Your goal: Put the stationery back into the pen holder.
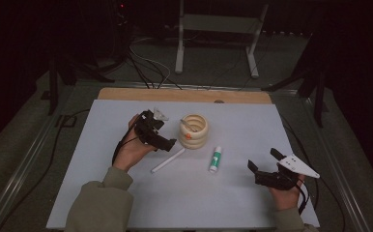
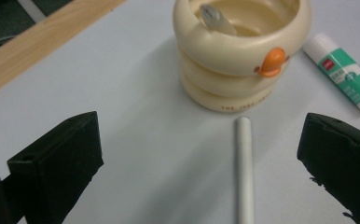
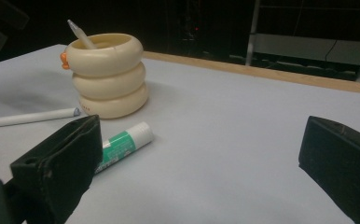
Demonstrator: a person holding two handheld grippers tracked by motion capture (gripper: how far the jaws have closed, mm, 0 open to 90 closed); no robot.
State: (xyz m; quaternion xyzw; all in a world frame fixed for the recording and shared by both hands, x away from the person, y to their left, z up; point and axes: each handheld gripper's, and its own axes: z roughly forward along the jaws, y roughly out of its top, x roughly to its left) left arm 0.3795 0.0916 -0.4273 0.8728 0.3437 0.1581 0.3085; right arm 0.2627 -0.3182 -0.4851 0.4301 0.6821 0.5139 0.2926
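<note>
The left gripper [image 1: 161, 129] hangs just above the pale blue table [image 1: 233, 188] with its jaws spread wide and nothing between them, the white pen [image 2: 244, 172] lying flat on the table below the gap, nearer the right jaw, its far end close to the base of the cream ringed pen holder [image 2: 241, 51]. That holder, marked with an orange beak-like knob, stands upright with another pen [image 2: 218, 21] leaning inside it, and a green-and-white glue stick [image 1: 216, 159] lies just to its right. The right gripper [image 1: 263, 161] is held well apart near the table's right front, its jaws also wide open and empty.
</note>
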